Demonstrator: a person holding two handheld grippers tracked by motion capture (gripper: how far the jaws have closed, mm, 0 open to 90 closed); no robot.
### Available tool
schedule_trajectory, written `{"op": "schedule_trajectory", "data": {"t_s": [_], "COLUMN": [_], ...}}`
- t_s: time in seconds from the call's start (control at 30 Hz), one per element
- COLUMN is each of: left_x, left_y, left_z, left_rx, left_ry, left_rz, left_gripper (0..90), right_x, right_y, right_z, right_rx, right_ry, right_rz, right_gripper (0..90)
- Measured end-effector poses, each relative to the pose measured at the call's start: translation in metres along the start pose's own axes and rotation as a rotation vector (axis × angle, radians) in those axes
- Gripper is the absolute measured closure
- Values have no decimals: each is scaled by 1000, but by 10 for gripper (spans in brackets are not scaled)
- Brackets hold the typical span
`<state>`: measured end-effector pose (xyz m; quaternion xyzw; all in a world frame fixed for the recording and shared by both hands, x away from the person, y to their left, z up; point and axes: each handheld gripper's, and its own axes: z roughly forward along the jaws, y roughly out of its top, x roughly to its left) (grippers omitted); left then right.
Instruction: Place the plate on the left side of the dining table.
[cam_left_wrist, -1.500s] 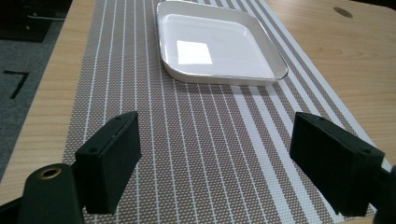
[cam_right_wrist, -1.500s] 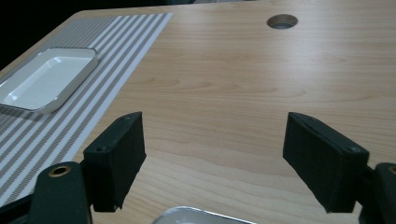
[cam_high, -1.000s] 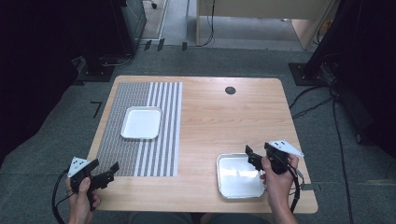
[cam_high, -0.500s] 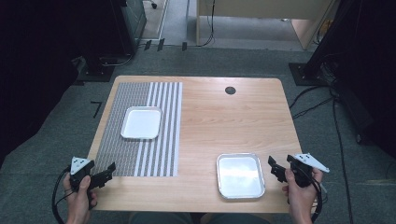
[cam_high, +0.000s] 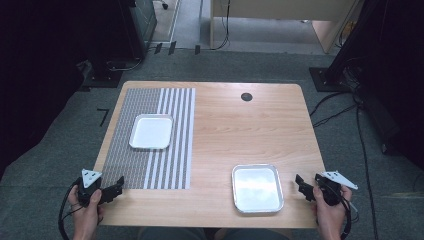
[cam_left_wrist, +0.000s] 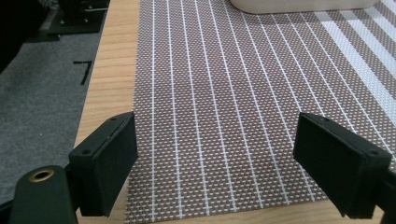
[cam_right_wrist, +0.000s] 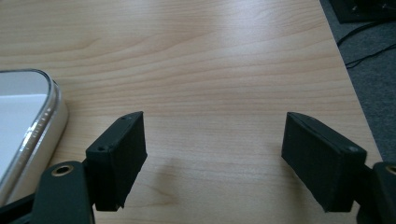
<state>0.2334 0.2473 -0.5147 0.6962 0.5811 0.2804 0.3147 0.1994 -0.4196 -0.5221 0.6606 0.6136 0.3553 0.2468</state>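
The right gripper (cam_high: 303, 183) rests at the near right corner of the desk (cam_high: 235, 127), its fingers (cam_right_wrist: 119, 154) spread wide with nothing between them. The metal tray (cam_high: 257, 188) lies flat just beside it, at about nine o'clock from the fingers, not touching them; in the right gripper view its shiny rim (cam_right_wrist: 35, 135) shows at the left edge, outside the gap. The tray's long axis runs from the near edge of the desk toward the far edge, so the gripper faces one long side.

The left gripper (cam_high: 116, 186) sits at the near left corner, over the near edge of the striped mat (cam_high: 150, 165), fingers (cam_left_wrist: 107, 163) likewise released and empty. The white tray (cam_high: 151, 131) lies on the mat at about one o'clock from it, well apart.

The right hand is clearly nearer the metal tray. A grasp would likely call for the fingers to turn left toward the rim.
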Motion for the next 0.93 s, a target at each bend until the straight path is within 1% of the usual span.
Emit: {"op": "schedule_trajectory", "data": {"t_s": [0.07, 0.1, 0.2, 0.27, 0.3, 0.37, 0.43, 0.47, 0.5, 0.93], "left_x": [-2, -4, -5, -4, -3, -2, -2, -1, 0, 0], "left_y": [0, 0, 0, 0, 0, 0, 0, 1, 1, 1], "left_z": [2, 2, 3, 3, 4, 4, 4, 4, 5, 5], "left_rx": [12, 18, 29, 34, 37, 41, 42, 45, 48, 51], "left_ry": [5, 5, 7, 1, -8, -14, -16, -21, -27, -27], "left_rz": [15, 25, 42, 33, 20, 13, 9, 3, -5, -5], "left_gripper": [139, 139, 138, 137, 137, 137, 137, 137, 137, 134], "right_x": [-1, -1, 2, 5, 6, 10, 16, 17, 16, 17], "right_y": [-1, 0, 0, 0, 0, 0, -1, -2, -2, -2], "right_z": [1, 1, 3, 4, 4, 5, 7, 6, 6, 7], "right_rx": [5, 6, 18, 25, 27, 38, 53, 54, 53, 54], "right_ry": [2, 1, -1, -9, -16, -37, -61, -54, -53, -51], "right_rz": [15, 14, -14, -32, -39, -78, -126, -135, -136, -137], "right_gripper": [222, 222, 209, 204, 204, 204, 205, 214, 213, 211]}}
